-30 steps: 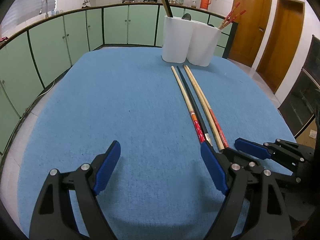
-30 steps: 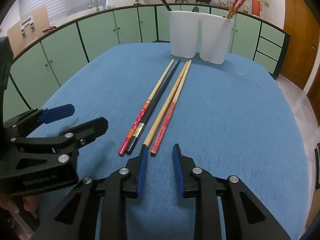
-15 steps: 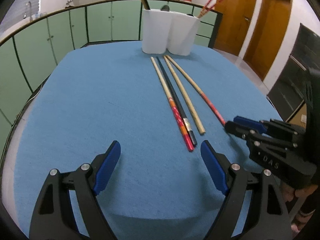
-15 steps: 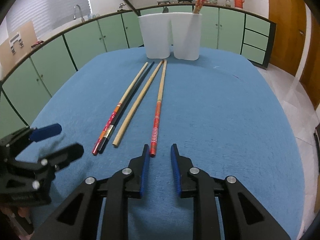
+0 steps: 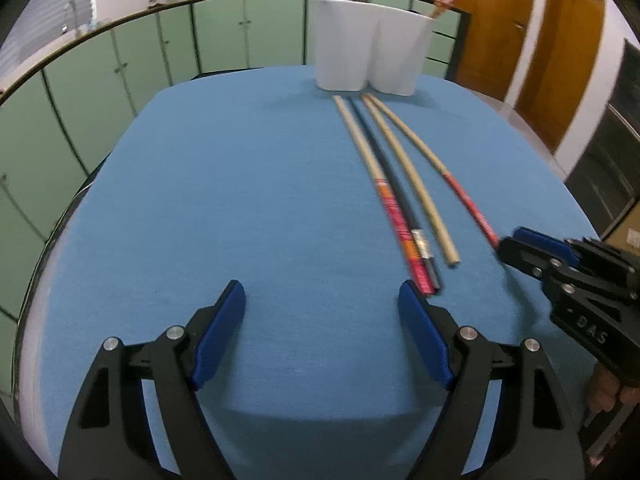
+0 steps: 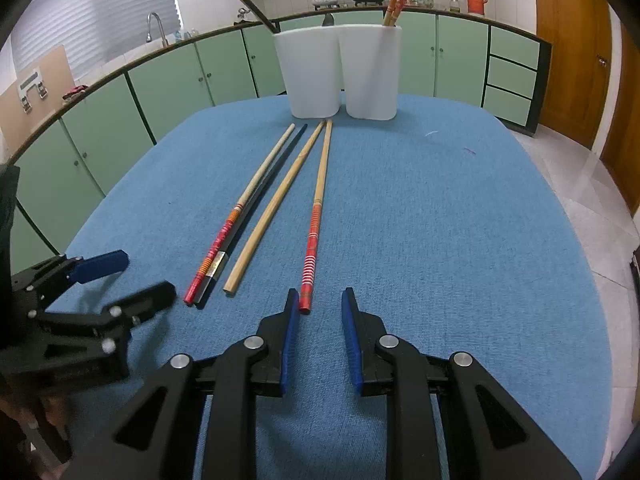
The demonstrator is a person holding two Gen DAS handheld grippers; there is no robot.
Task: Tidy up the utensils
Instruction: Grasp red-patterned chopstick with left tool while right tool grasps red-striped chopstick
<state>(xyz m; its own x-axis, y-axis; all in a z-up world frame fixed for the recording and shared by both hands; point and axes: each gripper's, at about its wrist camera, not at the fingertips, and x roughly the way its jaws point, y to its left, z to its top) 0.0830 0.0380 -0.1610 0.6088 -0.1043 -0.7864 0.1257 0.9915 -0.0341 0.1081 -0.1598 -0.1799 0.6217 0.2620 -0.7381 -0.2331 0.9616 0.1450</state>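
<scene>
Left claw (image 5: 322, 308) stands wide over bare blue counter (image 5: 240, 200), jaws closing slightly with nothing between them, the red-handled chopstick (image 6: 222, 248) and black chopstick (image 6: 256, 204) ending just beside its right finger. Next lie a plain bamboo chopstick (image 6: 276, 204) and a red-banded chopstick (image 6: 314, 232), all four pointing toward the white holder (image 6: 340, 72). Right claw (image 6: 320, 308) is narrow and empty, the red-banded tip touching or just beside its left finger.

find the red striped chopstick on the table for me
In the right wrist view the red striped chopstick lies rightmost of four on the blue cloth, its red end just ahead of the right claw.
</scene>
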